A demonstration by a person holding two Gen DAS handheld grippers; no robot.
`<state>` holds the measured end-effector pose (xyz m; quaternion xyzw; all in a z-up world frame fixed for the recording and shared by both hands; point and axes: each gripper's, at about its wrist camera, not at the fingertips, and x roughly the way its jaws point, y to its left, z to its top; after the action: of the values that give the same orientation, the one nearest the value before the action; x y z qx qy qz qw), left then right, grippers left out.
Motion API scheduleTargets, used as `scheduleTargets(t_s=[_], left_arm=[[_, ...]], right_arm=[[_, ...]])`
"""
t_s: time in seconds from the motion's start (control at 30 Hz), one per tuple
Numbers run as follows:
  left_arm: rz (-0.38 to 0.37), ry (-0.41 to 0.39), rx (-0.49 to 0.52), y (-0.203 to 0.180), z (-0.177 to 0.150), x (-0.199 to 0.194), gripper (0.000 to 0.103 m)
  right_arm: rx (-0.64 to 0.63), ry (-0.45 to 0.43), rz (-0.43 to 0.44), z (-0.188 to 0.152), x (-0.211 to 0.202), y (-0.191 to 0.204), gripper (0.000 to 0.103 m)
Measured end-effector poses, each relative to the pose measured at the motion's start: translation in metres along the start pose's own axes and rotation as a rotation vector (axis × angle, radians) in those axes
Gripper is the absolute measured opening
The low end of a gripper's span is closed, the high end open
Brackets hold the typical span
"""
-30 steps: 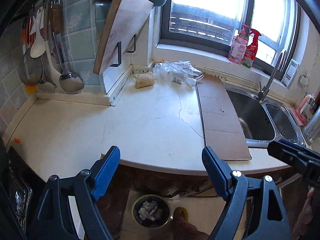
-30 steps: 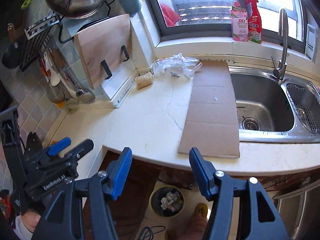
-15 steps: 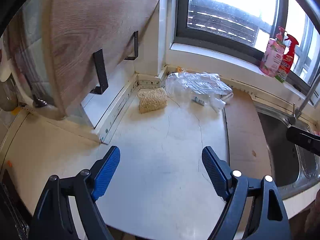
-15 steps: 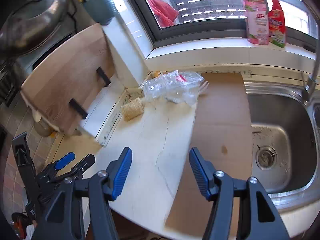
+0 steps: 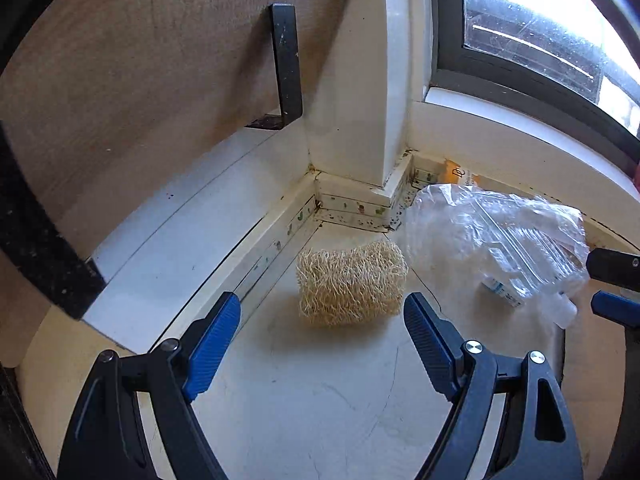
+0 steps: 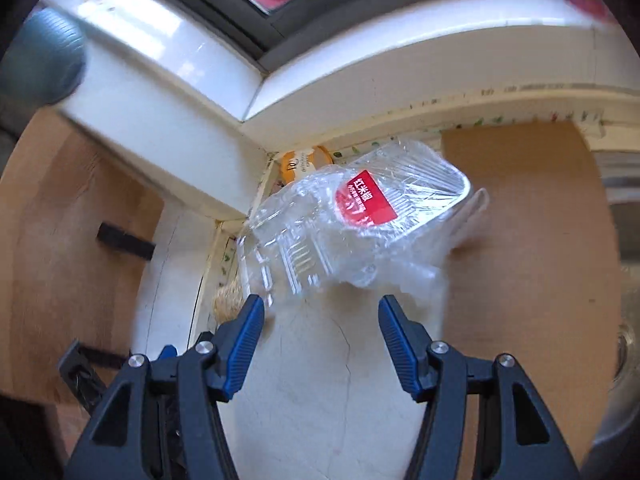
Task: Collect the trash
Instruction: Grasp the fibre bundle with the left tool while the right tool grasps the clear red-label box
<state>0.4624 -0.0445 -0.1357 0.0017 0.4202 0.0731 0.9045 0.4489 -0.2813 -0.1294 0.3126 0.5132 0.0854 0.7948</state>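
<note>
A tan fibrous scrub pad (image 5: 351, 285) lies on the pale countertop (image 5: 320, 380) in the back corner. My left gripper (image 5: 322, 312) hovers open just in front of it, its blue pads to either side and apart from it. Right of the pad lies crumpled clear plastic packaging (image 5: 496, 240), which in the right wrist view shows a red label (image 6: 362, 200). My right gripper (image 6: 320, 312) is open just short of that clear plastic packaging (image 6: 352, 232), nothing between its fingers. The scrub pad (image 6: 230, 298) peeks out beside its left finger.
A wooden cutting board (image 5: 140, 80) leans in black brackets at the left. An orange-capped container (image 6: 306, 162) sits in the corner behind the plastic. A cardboard sheet (image 6: 532, 240) covers the counter to the right, with the sink's edge (image 6: 624, 184) beyond. A window sill (image 5: 520, 136) runs along the back.
Both grippers have swept forward and down from the counter's front edge into the back corner; pad and plastic now loom close. Their jaws stand as wide as before.
</note>
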Motion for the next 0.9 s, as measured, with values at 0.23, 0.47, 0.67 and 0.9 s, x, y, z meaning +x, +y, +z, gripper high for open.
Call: scheduleTargets(t_s=[0.23,0.47,0.67,0.9], left_arm=[[-0.007,0.039,-0.036,-0.002,0.012,0.031,0.083],[-0.061,0.11,-0.06,-0.006,0.016,0.053,0.09],[-0.015,0.143,-0.005,-0.025,0.016,0.071,0.09],[0.007,0.19,-0.057,-0.023,0.012,0.091,0.082]], right_arm=[[0.148,0.066,0.029,0.01,0.046,-0.02,0.06],[0.117,0.062,0.04,0.004,0.048,-0.026,0.011],[0.104,-0.002,0.057,-0.006,0.019,-0.036,0.01],[0.107,-0.012,0.068,-0.019,-0.001,-0.05,0.01]])
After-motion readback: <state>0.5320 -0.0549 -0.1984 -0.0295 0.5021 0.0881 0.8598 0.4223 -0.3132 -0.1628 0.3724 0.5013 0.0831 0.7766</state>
